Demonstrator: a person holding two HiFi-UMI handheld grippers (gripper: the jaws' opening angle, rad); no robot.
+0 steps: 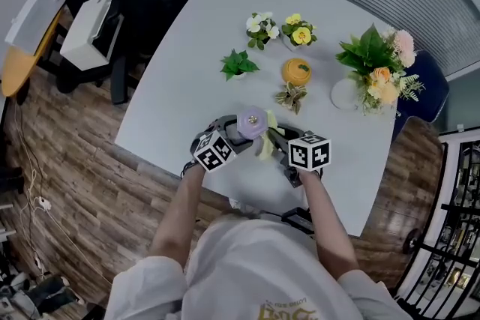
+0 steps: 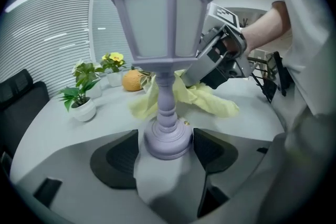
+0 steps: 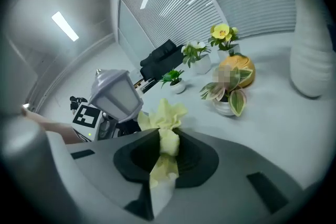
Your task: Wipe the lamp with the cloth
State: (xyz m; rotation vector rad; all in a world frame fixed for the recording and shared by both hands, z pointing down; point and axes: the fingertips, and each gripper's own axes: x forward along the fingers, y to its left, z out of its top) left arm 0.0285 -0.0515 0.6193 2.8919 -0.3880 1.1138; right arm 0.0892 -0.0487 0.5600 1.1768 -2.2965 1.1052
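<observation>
Head view puts your left gripper (image 1: 229, 139) at the near edge of the table (image 1: 172, 79), with its jaws clamped on the round base of the lilac lamp (image 1: 253, 121). The lamp stands upright. Just to its right, your right gripper (image 1: 275, 143) pinches the yellow cloth (image 1: 265, 148), which is bunched against the lamp's stem.

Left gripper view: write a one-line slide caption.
Left gripper clamps the lamp by its base; right gripper holds a yellow cloth at its stem.

Even bright light, fisheye-warped edges
</observation>
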